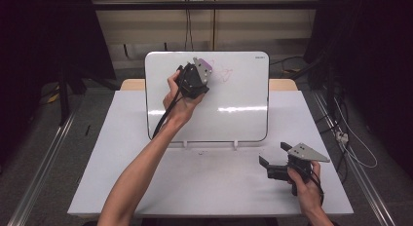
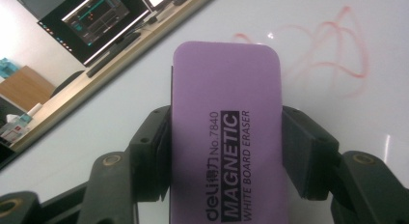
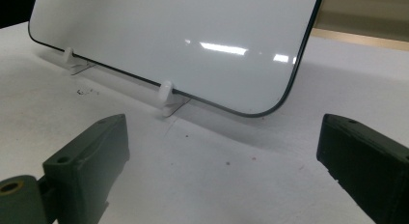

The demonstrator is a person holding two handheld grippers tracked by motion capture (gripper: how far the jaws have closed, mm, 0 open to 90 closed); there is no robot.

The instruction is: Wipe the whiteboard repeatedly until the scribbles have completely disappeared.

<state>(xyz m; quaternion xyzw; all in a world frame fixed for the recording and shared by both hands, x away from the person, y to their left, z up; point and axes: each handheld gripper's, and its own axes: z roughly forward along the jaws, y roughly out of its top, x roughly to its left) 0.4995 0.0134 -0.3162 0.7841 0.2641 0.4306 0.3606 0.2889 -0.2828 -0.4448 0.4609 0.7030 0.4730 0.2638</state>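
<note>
While the right gripper (image 1: pixel 272 163) rests low on the table (image 1: pixel 122 153) at about four o'clock, jaws spread wide with nothing between them, the left gripper (image 1: pixel 203 70) is up against the whiteboard (image 1: pixel 243 119). Its jaws are clamped on the sides of a purple eraser (image 2: pixel 226 137), which sits near the board's top edge, around twelve o'clock. Faint red scribbles (image 2: pixel 333 55) lie just beyond the eraser, toward one o'clock in the left gripper view.

White surface (image 1: pixel 146 187), rectangular, faintly speckled with red and dark marks. Standing on it toward the far edge, tilted back on two small white feet (image 3: pixel 169 101): a whiteboard (image 1: pixel 234 119).
</note>
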